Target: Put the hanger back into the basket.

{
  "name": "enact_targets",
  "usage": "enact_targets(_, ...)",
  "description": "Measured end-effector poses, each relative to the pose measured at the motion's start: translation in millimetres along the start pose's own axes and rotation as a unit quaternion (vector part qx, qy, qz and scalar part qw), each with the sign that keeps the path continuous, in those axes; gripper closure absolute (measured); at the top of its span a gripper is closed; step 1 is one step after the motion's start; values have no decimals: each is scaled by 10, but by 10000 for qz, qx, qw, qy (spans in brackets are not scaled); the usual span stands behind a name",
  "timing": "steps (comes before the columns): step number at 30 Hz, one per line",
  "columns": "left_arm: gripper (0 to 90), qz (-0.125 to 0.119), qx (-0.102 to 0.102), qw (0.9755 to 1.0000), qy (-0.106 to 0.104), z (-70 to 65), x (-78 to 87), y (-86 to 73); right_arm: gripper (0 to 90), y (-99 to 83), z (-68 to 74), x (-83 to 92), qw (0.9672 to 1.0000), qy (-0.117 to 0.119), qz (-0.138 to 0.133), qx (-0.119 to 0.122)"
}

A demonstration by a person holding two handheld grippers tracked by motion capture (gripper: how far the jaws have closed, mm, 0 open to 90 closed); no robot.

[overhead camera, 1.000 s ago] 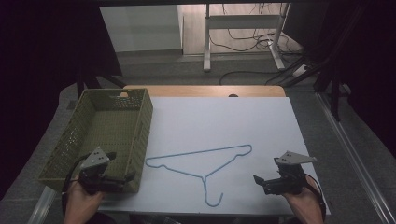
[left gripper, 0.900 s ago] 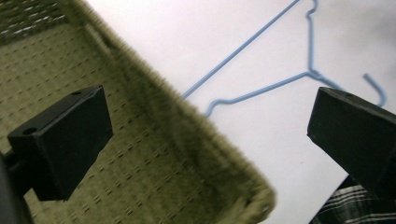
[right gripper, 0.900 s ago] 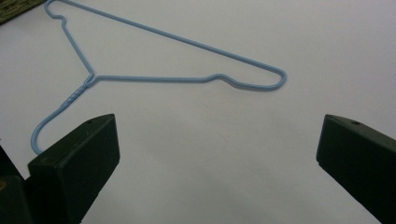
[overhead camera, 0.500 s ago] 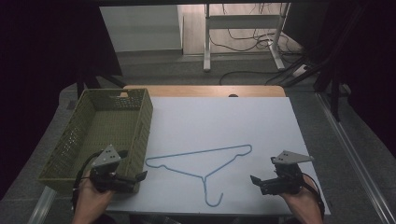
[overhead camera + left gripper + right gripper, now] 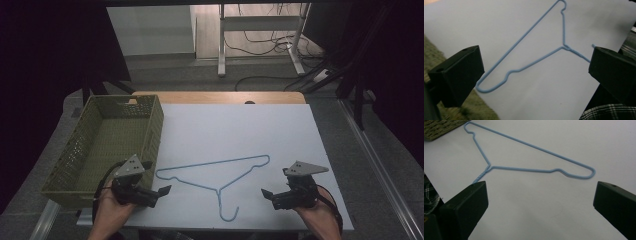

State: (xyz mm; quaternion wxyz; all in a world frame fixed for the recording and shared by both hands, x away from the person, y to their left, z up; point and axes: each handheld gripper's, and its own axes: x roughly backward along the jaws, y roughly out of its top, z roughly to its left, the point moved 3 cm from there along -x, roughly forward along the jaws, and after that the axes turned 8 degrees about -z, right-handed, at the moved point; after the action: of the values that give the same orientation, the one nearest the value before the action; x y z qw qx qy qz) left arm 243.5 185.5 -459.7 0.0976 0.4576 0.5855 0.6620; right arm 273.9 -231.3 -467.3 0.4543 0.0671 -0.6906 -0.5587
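A light blue wire hanger (image 5: pixel 220 175) is seen lying flat on the white tabletop (image 5: pixel 235 130), in the lower middle of the high view, its hook curled toward the bottom edge of the frame. A green woven basket (image 5: pixel 107 145) is set at the left of that view, its right wall just beside the hanger's left end.

The left claw (image 5: pixel 162 191) is held at the lower left of the high view, in front of the basket's near corner and near the hanger's left end, without touching it. In the left gripper view its jaws are spread wide apart at the frame's lower corners, and the hanger (image 5: pixel 534 50) is seen between them, farther off, with nothing gripped.

The right claw (image 5: pixel 267 195) is held at the lower right of the high view, well to the right of the hook. In the right gripper view its jaws are likewise parted wide, with the hanger (image 5: pixel 529 157) lying beyond them across the upper half of the frame.
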Motion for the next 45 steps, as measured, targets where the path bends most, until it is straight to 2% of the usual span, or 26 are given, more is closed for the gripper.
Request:
enact_targets(6,2,-28,-3,9998,-198,-68,-98,32,0,23,59,-43,9999,139,57,73)
enact_targets(11,2,58,-99,9992,-378,-137,-216,56,0,46,122,-84,9996,245,87,119)
enact_targets(19,4,127,-223,9984,-501,-201,-396,101,0,58,226,-178,9987,470,176,100)
enact_targets(25,5,192,-252,9980,-546,-209,-524,101,0,76,316,-246,9978,556,302,219)
enact_targets(26,5,214,-252,9979,-552,-204,-575,90,0,79,358,-280,9974,545,372,296)
enact_targets(35,5,382,-319,9975,-511,-164,-758,43,0,65,508,-424,9942,783,602,416)
enact_targets(45,5,453,-393,9967,-552,-144,-1036,47,20,42,660,-603,9887,1056,906,560)
